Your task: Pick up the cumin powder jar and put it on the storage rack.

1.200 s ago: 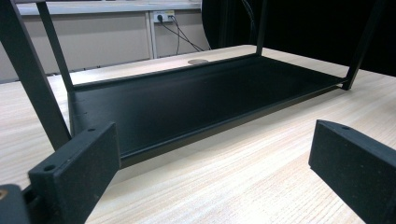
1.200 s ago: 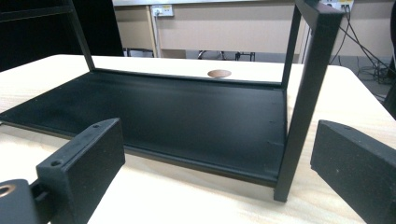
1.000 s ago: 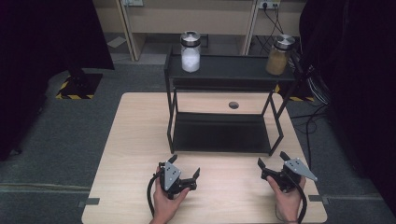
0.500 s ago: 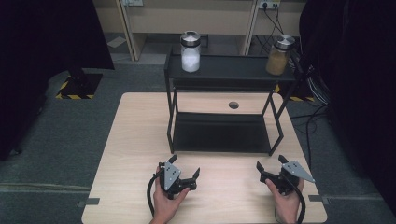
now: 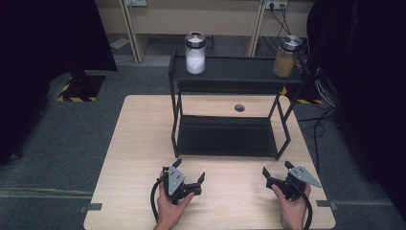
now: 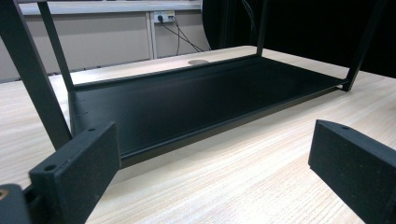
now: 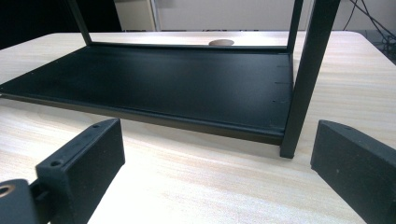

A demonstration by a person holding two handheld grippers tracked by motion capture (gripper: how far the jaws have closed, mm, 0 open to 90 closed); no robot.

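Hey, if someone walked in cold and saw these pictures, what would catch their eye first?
Probably the black two-level rack at the far side of the wooden table, with two jars on its top shelf: a white-filled jar at the left end and a tan-filled jar at the right. Nearer, the left gripper and right gripper sit low over the table, both open and holding nothing.

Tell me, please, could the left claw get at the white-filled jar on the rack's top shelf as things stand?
Probably yes: the left claw is open and holds nothing, and the white-filled jar stands alone at the top shelf's left end, uncovered from above.
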